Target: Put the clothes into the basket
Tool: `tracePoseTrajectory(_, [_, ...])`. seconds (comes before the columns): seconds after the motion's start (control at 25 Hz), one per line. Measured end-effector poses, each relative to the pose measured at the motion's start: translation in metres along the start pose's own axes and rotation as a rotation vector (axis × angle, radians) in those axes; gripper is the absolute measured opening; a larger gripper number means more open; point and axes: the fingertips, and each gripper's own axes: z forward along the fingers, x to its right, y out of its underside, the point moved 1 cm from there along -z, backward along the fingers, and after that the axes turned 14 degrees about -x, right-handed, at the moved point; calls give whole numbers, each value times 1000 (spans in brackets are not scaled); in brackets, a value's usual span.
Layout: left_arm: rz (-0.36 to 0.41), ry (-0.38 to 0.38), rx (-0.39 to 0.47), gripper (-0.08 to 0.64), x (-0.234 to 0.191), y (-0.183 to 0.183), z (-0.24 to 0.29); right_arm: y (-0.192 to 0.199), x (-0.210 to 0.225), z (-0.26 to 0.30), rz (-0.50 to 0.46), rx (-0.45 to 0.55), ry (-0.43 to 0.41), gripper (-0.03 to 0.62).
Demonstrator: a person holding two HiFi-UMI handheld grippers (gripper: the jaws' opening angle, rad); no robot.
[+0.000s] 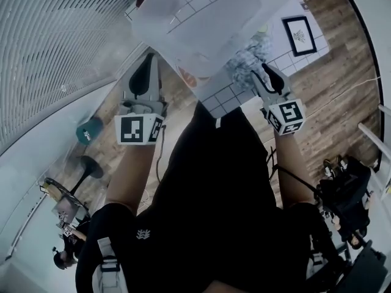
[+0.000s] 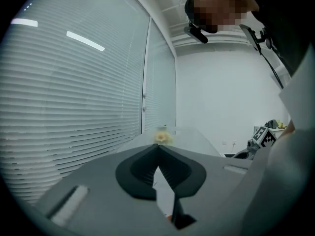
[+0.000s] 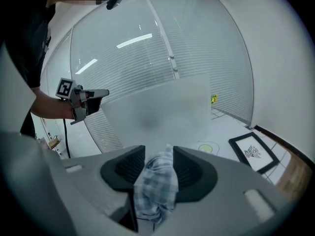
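Observation:
A translucent white basket [image 1: 195,17] hangs in the air in front of me, blurred in the right gripper view [image 3: 157,112]. My left gripper [image 1: 148,60] reaches up to the basket's left edge; its jaws meet at the tips [image 2: 157,146] against the pale basket wall [image 2: 189,136]. It also shows from the other side as the left gripper [image 3: 86,102]. My right gripper [image 1: 259,73] is up at the basket's right side. A blue-and-white checked cloth [image 3: 156,186] is bunched between its jaws [image 3: 158,154], which stand apart. In the head view the cloth [image 1: 246,63] hangs by the basket.
Window blinds [image 1: 55,41] fill the left side. A framed picture [image 1: 300,35] lies on white floor tiles beside wood flooring. A green cap [image 1: 88,130] and a black stool [image 1: 88,166] stand lower left, dark bags [image 1: 345,194] lower right. A seated person [image 1: 67,252] is at bottom left.

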Motion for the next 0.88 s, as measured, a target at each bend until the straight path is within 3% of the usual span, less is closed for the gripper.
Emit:
tracePoseTrajectory(0.2, [14,-12,-17,8,-2,5,-3,20,3,18,-22,-72,23,306])
tracePoseTrajectory(0.36, [17,-19,-35,8,-5,13,-3,27,11,31,-14,-81,58,362])
tracePoseTrajectory(0.64, [12,-10,-57,8,0,27,0,46,12,57,-2,-176,80,367])
tracePoseTrajectory(0.88, [17,-23,-76,6,-4,29,2,54,20,66,33,-179,74,366])
